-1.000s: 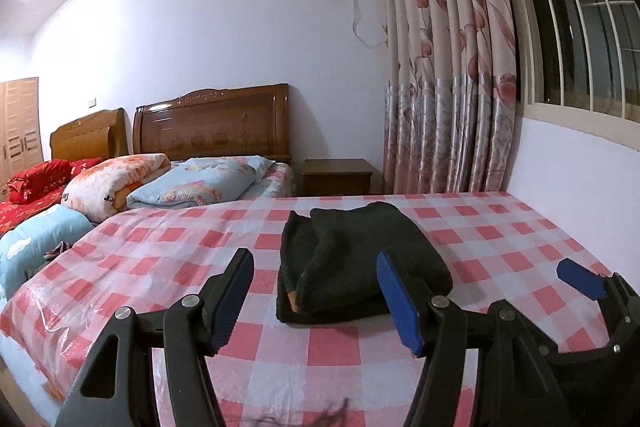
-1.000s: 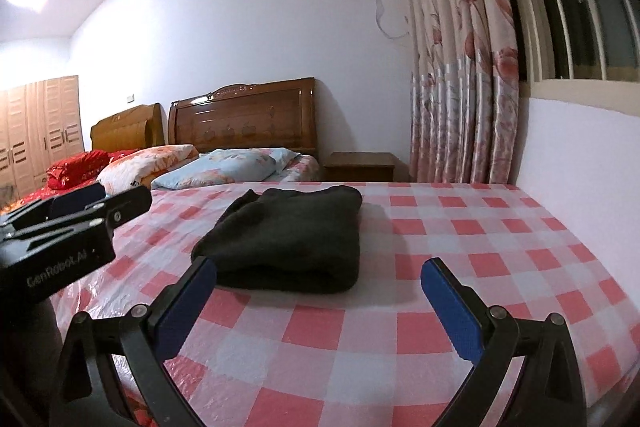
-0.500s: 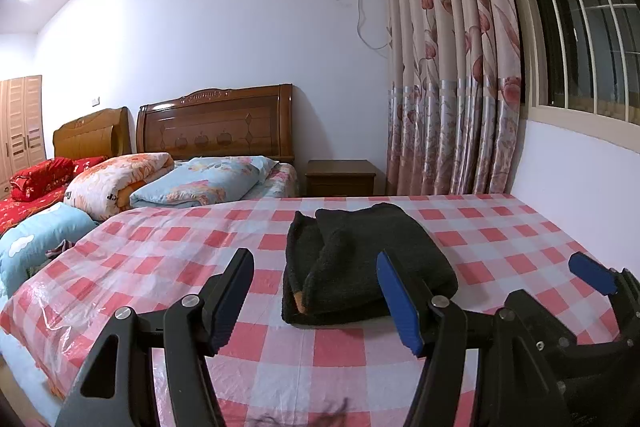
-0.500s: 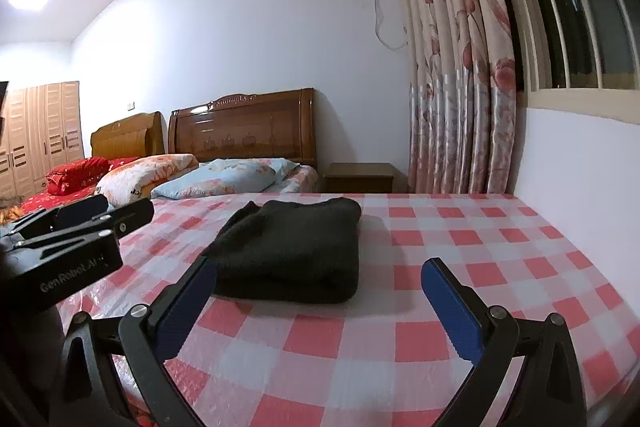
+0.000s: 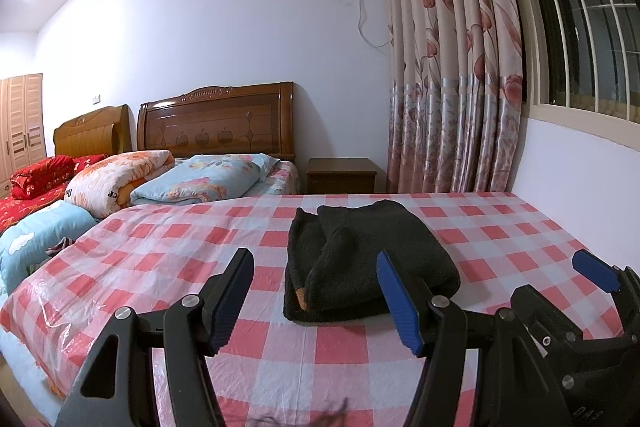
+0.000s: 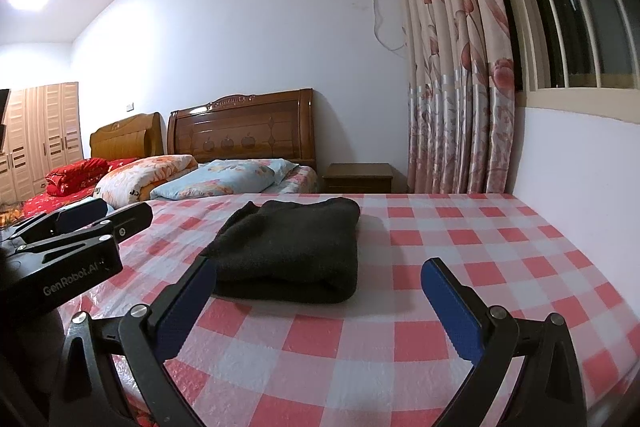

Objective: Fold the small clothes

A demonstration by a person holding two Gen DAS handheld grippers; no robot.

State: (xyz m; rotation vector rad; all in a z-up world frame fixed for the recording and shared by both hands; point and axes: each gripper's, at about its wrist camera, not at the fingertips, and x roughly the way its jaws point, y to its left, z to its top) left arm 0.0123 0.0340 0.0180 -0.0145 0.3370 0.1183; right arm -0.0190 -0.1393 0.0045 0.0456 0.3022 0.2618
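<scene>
A dark garment [image 5: 368,259] lies folded on the checked cloth [image 5: 168,259], about the middle of it and nearer the far edge than the near one. An orange patch shows at the fold's near left corner. The left gripper [image 5: 316,291] hangs over the cloth's near edge, jaws apart with nothing between them, short of the garment. The right gripper [image 6: 320,303] is beside it, toward the window wall [image 6: 580,163], jaws also wide and empty. Beyond the cloth's far edge stand a bed [image 5: 224,183] and a nightstand [image 5: 342,175].
</scene>
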